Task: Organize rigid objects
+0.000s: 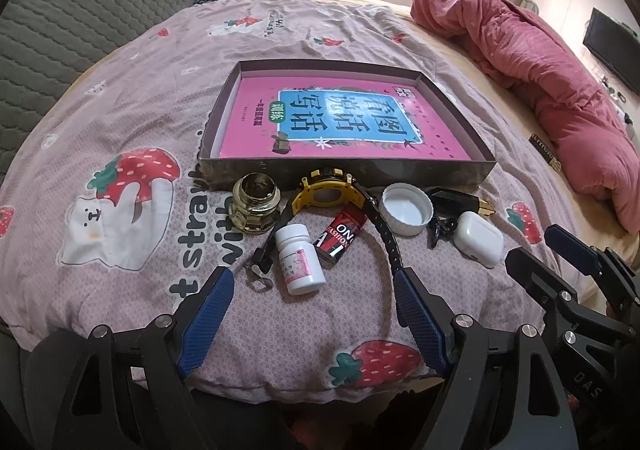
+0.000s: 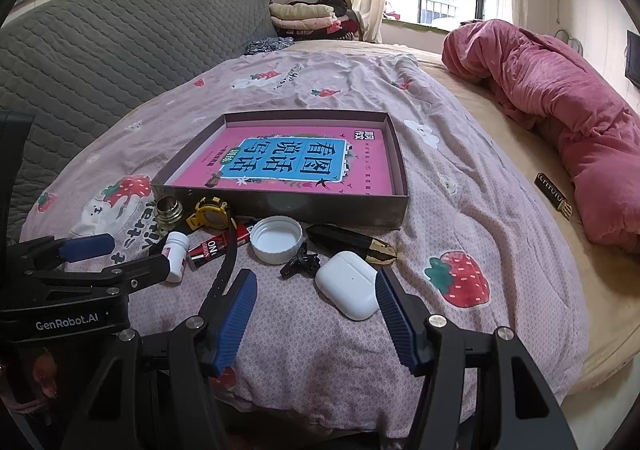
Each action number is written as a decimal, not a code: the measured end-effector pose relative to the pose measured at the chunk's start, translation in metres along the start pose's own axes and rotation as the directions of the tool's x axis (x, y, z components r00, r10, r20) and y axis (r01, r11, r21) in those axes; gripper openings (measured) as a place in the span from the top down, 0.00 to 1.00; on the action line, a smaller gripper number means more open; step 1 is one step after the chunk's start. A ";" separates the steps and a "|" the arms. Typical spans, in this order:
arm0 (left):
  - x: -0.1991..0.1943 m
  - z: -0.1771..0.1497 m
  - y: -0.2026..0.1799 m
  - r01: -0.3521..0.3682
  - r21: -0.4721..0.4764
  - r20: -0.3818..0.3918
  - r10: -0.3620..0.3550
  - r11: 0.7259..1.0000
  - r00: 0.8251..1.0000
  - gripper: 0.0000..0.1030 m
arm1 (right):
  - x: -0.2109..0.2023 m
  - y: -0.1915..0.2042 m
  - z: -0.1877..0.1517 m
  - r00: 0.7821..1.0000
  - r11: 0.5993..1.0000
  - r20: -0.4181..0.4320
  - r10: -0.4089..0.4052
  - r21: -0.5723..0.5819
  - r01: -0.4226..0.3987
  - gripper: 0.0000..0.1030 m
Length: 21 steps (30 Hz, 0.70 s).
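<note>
A shallow dark box [image 1: 344, 173] [image 2: 280, 209] with a pink book lying inside rests on the strawberry-print quilt. In front of it lie a glass jar [image 1: 254, 205], a yellow-faced watch [image 1: 324, 195] with a black strap, a white pill bottle [image 1: 300, 258] [image 2: 176, 254], a red-black tube [image 1: 340, 236], a white cap [image 1: 408, 207] [image 2: 276, 238], a black clip [image 2: 300, 264], a black-gold pen-like item [image 2: 352, 242] and a white earbud case [image 1: 478, 240] [image 2: 348, 284]. My left gripper [image 1: 316, 282] is open just short of the pill bottle. My right gripper [image 2: 316, 282] is open, its jaws on either side of the earbud case's near end.
A rolled pink blanket [image 2: 560, 105] lies along the right side of the bed. A small dark bar [image 2: 554, 195] sits on the tan sheet. A grey quilted headboard [image 2: 120, 57] stands at the left; folded clothes [image 2: 304, 15] are stacked by the window.
</note>
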<state>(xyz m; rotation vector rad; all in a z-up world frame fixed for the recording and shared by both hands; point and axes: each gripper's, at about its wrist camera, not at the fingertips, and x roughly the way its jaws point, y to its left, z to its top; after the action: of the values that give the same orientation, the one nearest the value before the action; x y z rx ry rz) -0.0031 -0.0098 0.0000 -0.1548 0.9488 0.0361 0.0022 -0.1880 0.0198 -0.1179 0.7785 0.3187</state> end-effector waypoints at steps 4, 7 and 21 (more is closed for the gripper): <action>0.000 0.000 0.000 0.002 -0.003 -0.002 -0.002 1.000 1.000 0.19 | 0.000 0.000 0.000 1.000 1.000 0.000 0.001 0.001 -0.001 0.41; -0.001 0.000 0.001 0.009 -0.005 0.001 -0.009 1.000 1.000 0.19 | 0.000 0.000 0.000 1.000 1.000 0.001 0.001 0.001 -0.001 0.41; 0.002 -0.001 0.006 0.012 -0.027 -0.019 -0.013 1.000 1.000 0.19 | -0.001 -0.002 0.002 1.000 1.000 0.009 0.007 0.013 -0.007 0.41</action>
<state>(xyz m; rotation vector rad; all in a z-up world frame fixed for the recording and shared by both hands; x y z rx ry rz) -0.0033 -0.0043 -0.0024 -0.1865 0.9666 0.0361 0.0030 -0.1896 0.0218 -0.1019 0.7722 0.3202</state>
